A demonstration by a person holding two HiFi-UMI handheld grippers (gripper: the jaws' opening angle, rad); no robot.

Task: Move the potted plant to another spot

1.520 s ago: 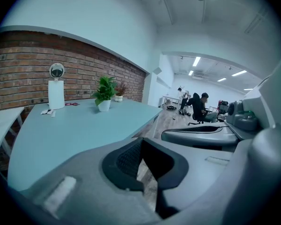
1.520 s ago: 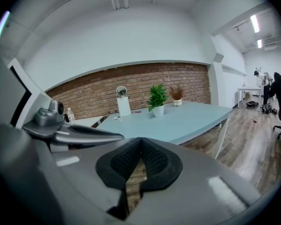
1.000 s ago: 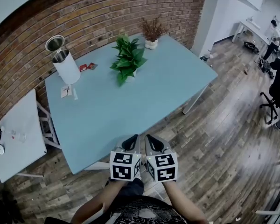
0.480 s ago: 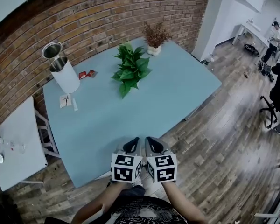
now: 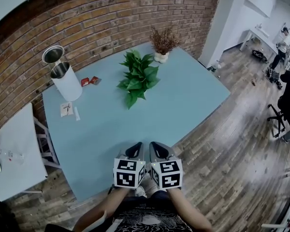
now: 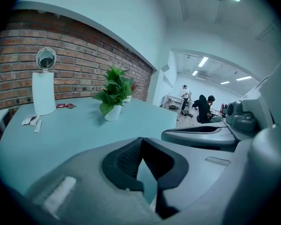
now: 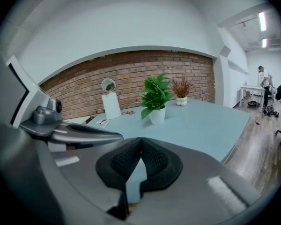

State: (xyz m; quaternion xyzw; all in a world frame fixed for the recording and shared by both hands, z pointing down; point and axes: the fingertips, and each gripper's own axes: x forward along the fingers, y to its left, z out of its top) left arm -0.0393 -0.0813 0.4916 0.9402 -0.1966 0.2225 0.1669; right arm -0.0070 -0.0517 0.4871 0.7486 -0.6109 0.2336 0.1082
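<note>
A leafy green potted plant (image 5: pixel 139 76) in a white pot stands upright on the far half of the light blue table (image 5: pixel 183 98). In the left gripper view the plant (image 6: pixel 113 90) is ahead and left of centre; in the right gripper view the plant (image 7: pixel 155 96) stands straight ahead. My left gripper (image 5: pixel 135 150) and right gripper (image 5: pixel 157 149) are side by side over the table's near edge, well short of the plant. Both are shut with nothing between the jaws. The shut left gripper (image 6: pixel 141 139) and the shut right gripper (image 7: pixel 141 139) fill their own views.
A dried plant in a small white vase (image 5: pixel 162 46) stands behind the green one by the brick wall. A white cylinder with a round mirror (image 5: pixel 65 74), red packets (image 5: pixel 91 81) and paper slips (image 5: pixel 68 109) lie at the table's left. A small white table (image 5: pixel 14 146) stands left. People are far right.
Both grippers have moved forward together, from just before the table's near edge to over it. The plant and table now sit closer in view. Jaws stayed shut.
</note>
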